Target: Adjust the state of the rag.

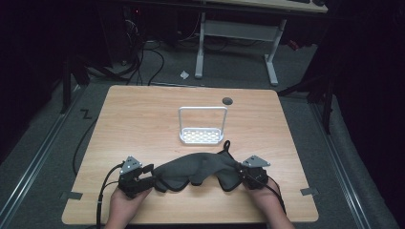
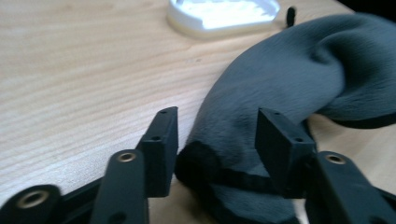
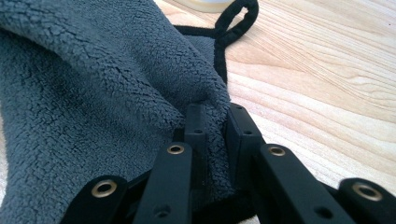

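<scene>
1. Because the dark grey fleecy cloth with black piping [image 1: 200,168] lies stretched crosswise along the near part of the light wooden table [image 1: 143,119], its long axis runs from one of our hands to the other, and that line is what the coming move turns on.
2. At the right end, our right gripper [image 1: 249,175] has its black jaws nipped narrowly on a pinch of the fabric; in the right gripper view the fleece [image 3: 93,93] bunches up between the pads [image 3: 196,135], with the black hanging loop [image 3: 236,18] lying on the wood just past them.
3. At the left end, our left gripper [image 1: 143,177] stands with its jaws spread apart. In the left gripper view the bound corner of the cloth [image 2: 224,163] sits in the gap, and we see no pad [image 2: 161,149] pressing on it.
4. So the cloth's free end lies straight ahead of the left fingers, between them, and the left hand is the nearer one to it; we judge it need only close to take hold.
5. The white plastic rack with its tall wire-like handle [image 1: 202,136] stands beyond the cloth's middle, near it but apart.
</scene>
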Demonstrator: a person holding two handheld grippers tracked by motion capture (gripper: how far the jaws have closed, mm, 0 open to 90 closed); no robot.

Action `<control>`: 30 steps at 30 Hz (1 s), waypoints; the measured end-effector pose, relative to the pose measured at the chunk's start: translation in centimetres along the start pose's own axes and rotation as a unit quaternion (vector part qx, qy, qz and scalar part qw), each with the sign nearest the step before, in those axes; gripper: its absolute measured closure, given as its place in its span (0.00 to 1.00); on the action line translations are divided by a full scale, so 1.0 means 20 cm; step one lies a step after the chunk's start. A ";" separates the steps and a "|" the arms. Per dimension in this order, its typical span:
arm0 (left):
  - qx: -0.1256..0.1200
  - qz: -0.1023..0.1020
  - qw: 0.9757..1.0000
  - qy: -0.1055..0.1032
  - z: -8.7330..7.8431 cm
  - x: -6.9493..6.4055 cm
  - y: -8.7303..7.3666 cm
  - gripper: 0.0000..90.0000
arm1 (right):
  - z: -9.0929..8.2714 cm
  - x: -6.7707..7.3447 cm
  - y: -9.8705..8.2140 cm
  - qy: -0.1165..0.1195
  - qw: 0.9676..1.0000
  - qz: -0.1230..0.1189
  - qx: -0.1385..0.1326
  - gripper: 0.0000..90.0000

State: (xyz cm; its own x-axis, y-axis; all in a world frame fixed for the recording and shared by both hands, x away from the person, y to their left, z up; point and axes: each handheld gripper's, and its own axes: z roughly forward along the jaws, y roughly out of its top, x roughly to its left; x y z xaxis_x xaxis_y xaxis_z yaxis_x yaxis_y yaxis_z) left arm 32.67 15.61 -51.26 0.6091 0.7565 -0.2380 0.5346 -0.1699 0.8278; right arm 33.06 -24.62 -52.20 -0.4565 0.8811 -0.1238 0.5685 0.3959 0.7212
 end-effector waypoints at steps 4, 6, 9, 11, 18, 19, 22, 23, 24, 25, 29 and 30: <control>-0.009 0.009 1.000 -0.005 -0.04 -0.05 0.00 0.52 | 0.00 0.00 0.00 0.003 1.000 0.002 -0.001 0.89; -0.008 0.022 1.000 -0.021 -0.04 -0.09 0.01 0.58 | 0.00 0.00 0.00 0.005 1.000 0.004 -0.001 0.89; 0.011 0.053 0.998 -0.042 -0.01 -0.19 0.00 0.65 | 0.00 -0.01 0.00 0.007 1.000 0.003 -0.001 0.89; 0.014 0.061 0.997 -0.046 0.00 -0.21 0.00 0.68 | 0.00 -0.01 0.00 0.008 1.000 0.004 -0.001 0.89; 0.079 0.097 0.991 -0.048 0.17 -0.31 -0.04 0.60 | 0.00 -0.01 0.00 0.012 1.000 0.005 -0.001 0.88; 0.091 0.094 0.991 -0.042 0.20 -0.30 -0.04 0.58 | 0.00 -0.01 0.00 0.012 1.000 0.006 -0.001 0.88; 0.095 0.112 0.989 -0.010 0.23 -0.32 -0.06 0.57 | 0.00 -0.01 0.00 0.012 1.000 0.006 -0.001 0.88; 0.094 0.120 0.988 0.004 0.24 -0.33 -0.06 0.61 | 0.00 -0.01 -0.01 0.012 1.000 0.007 0.000 0.88; 0.094 0.120 0.988 0.004 0.24 -0.33 -0.06 0.65 | 0.00 -0.01 -0.01 0.012 1.000 0.007 0.000 0.88; 0.094 0.122 0.988 0.007 0.23 -0.33 -0.07 0.65 | 0.00 -0.01 -0.01 0.012 1.000 0.007 -0.001 0.88; 0.091 0.088 0.992 -0.008 0.21 -0.27 -0.06 0.88 | 0.00 -0.01 -0.01 0.012 1.000 0.011 -0.002 0.87; 0.093 0.080 0.992 -0.014 0.21 -0.26 -0.06 0.90 | 0.00 -0.01 -0.01 0.011 1.000 0.011 -0.003 0.87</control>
State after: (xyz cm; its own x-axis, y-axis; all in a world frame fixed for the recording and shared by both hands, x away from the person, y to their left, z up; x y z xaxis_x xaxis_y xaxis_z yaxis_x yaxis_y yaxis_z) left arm 31.28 9.33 -53.19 0.7097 0.6929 -0.1272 0.5271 -0.4024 0.7485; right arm 33.00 -24.85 -52.29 -0.4592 0.8835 -0.0927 0.5746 0.3750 0.7275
